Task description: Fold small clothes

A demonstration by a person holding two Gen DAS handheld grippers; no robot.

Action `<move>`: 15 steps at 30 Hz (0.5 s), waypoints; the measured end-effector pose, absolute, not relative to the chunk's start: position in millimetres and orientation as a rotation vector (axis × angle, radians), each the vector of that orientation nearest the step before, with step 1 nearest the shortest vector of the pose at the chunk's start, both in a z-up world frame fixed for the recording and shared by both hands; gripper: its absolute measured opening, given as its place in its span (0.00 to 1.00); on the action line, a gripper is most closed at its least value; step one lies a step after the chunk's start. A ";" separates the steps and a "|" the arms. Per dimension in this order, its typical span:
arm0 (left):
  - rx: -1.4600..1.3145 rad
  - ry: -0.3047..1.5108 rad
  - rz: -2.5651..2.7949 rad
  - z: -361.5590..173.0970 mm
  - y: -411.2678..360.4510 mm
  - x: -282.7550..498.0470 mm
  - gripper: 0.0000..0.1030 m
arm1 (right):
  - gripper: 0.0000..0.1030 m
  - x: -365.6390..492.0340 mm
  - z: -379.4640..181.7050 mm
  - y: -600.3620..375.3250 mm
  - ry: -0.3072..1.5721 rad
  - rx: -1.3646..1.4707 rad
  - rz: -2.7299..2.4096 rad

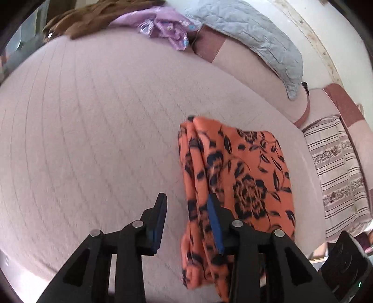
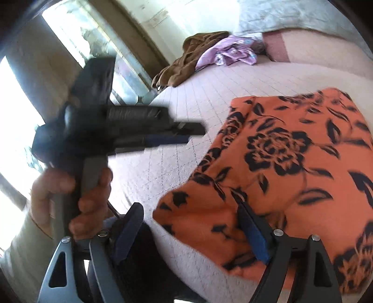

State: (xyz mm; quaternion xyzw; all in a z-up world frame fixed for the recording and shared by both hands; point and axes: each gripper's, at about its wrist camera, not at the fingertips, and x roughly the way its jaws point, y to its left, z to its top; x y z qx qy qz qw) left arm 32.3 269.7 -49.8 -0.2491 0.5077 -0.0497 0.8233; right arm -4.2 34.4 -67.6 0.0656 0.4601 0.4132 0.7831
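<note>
The orange floral garment (image 1: pixel 235 177) lies folded on the right part of the pink quilted bed (image 1: pixel 93 139), and a fold is judged just laid. Both the left gripper (image 1: pixel 186 219) and the right gripper (image 2: pixel 188 230) are seen released, nothing pinched. Next, the fold would need smoothing, or another piece fetched: brown cloth (image 1: pixel 93 16) and lilac clothes (image 1: pixel 163 25) are heaped at the far edge, beside a grey pillow (image 1: pixel 256 39), a window (image 2: pixel 70 30) beyond

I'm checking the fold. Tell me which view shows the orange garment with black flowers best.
The left wrist view: the orange garment with black flowers lies there nearly whole, folded on the pale quilted bedcover. The right wrist view shows it closer, cut off at the frame edge.
</note>
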 end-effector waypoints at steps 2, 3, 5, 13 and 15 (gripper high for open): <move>-0.533 1.062 -0.150 -41.7 261.6 21.3 0.35 | 0.82 -9.2 -56.5 16.4 0.974 0.182 0.886; -0.535 1.049 -0.182 -35.0 253.3 14.6 0.35 | 0.82 -11.8 -52.2 7.1 0.961 0.201 0.881; -0.520 1.043 -0.219 -32.2 240.1 7.0 0.35 | 0.82 -14.8 -44.1 -13.2 0.943 0.232 0.862; -0.749 1.134 -0.157 -89.9 260.9 -19.3 0.19 | 0.82 -17.9 -50.2 -93.6 0.970 0.339 0.718; -0.708 1.143 -0.151 -83.1 259.8 -20.4 0.19 | 0.82 -17.5 -59.1 -107.4 0.991 0.372 0.686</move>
